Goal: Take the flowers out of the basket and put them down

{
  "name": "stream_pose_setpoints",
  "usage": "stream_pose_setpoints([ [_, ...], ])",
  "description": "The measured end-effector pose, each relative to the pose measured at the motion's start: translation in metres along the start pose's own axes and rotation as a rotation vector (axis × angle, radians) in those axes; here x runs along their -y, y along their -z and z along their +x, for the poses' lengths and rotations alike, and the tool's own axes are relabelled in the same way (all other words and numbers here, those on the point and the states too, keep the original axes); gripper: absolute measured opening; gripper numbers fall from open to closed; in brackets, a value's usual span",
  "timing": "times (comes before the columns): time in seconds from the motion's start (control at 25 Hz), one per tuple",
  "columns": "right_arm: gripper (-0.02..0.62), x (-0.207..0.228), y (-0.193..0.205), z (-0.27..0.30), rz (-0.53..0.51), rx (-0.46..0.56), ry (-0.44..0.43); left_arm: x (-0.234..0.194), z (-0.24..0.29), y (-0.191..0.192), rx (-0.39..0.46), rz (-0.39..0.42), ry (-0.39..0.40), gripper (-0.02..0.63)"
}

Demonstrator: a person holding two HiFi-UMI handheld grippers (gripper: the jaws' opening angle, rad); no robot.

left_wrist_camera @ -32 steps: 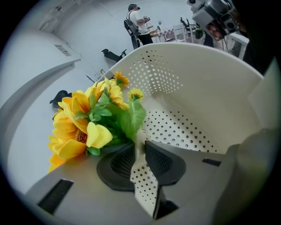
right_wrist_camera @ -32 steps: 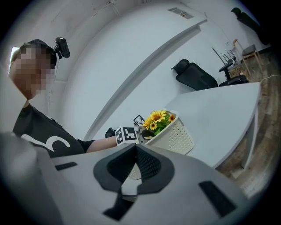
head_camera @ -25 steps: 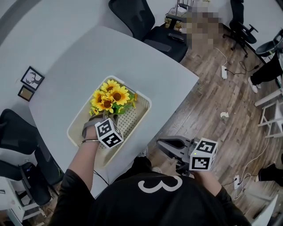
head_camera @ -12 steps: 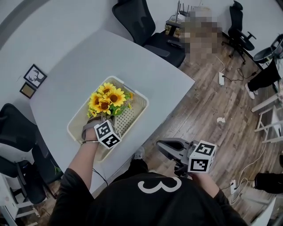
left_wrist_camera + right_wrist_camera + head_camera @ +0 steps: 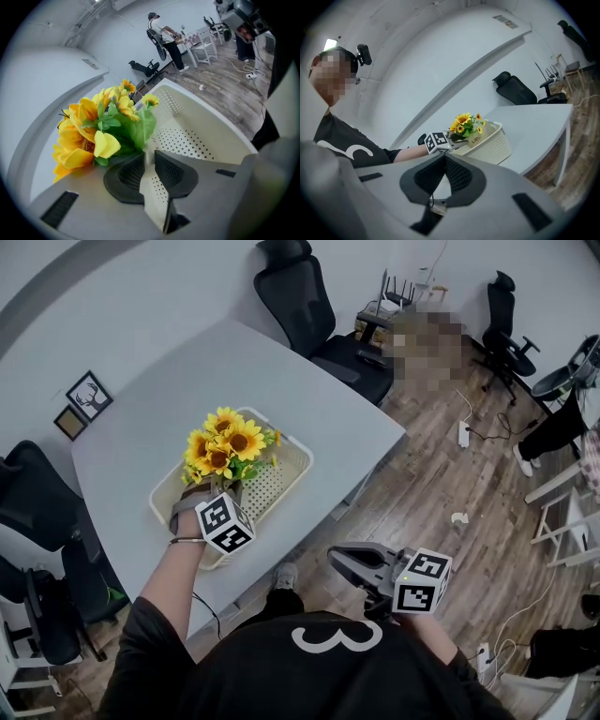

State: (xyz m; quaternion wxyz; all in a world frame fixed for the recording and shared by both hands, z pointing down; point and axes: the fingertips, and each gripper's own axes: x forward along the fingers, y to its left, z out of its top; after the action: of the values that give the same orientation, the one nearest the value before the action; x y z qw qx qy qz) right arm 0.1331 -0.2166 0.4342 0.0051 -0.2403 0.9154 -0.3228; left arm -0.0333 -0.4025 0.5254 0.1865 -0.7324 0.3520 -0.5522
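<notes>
Flowers [image 5: 246, 440] higher in left gripper's [image 5: 148, 158] jaws

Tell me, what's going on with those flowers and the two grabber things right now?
Left gripper clamped on sunflowers at the stems, bunch upright over basket. Right gripper shut, empty, clear of table. Nothing blocking.

A light grey table [image 5: 309, 399] with rounded corners stands on a wood plank floor [image 5: 441, 493], with a pale wall [image 5: 169, 287] behind it. One black office chair [image 5: 305, 296] is at its far side, another [image 5: 37, 521] is at the left, and a third [image 5: 506, 315] is far right. Two small framed pictures [image 5: 84, 399] are at the far left, and a white power strip [image 5: 463, 434] lies on the floor.
</notes>
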Motion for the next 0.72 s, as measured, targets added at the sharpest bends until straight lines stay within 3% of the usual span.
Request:
stream_pose_setpoints([
  [0.72, 0.008, -0.071, -0.012, -0.024, -0.168, 0.002, -0.092, -0.03, -0.161, -0.043, 0.121, 0.015, -0.253, 0.075],
])
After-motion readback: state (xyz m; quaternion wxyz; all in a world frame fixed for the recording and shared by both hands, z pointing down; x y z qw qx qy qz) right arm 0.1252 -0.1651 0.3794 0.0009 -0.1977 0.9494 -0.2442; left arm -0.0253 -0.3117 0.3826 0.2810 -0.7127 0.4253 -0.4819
